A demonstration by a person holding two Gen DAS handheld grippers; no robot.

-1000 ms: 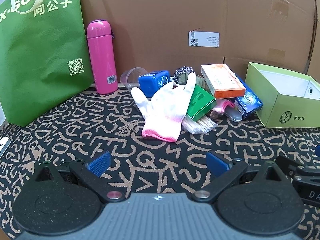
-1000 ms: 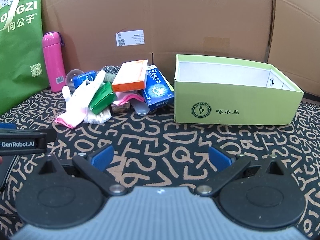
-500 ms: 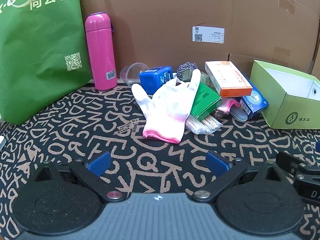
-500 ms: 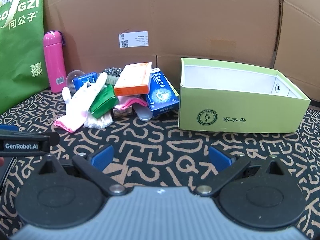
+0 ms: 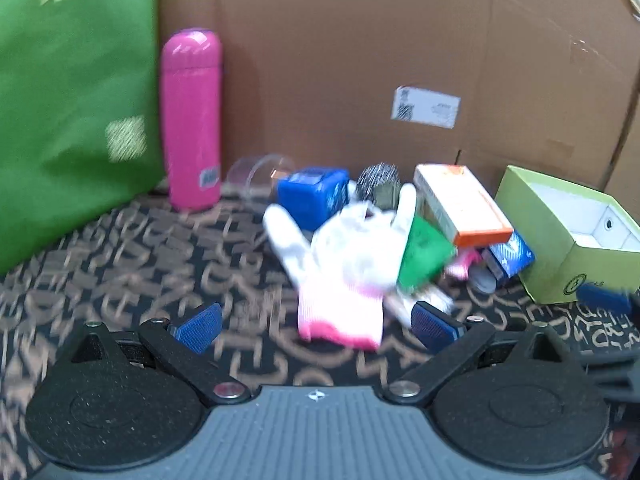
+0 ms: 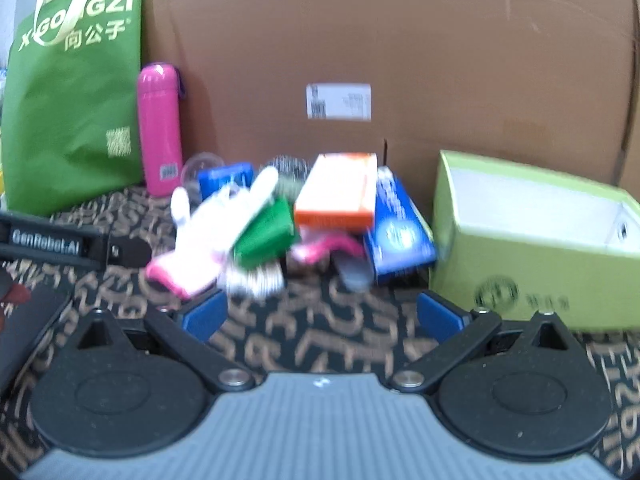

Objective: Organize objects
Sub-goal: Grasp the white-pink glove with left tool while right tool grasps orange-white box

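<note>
Makeshift cardboard-walled (image 6: pixel 400 40) tabletop setup

We saw a black cloth (image 5: pixel 120 264) with tan letters covering the worktop. At far left a green bag (image 6: pixel 76 92) stood on it, a pink bottle (image 5: pixel 192 120) upright just beside. In the middle lay a heap: a white glove (image 5: pixel 348 268), a blue box (image 5: pixel 314 196) and an orange box (image 6: pixel 338 188). At right sat an open green box (image 6: pixel 532 256).
</note>
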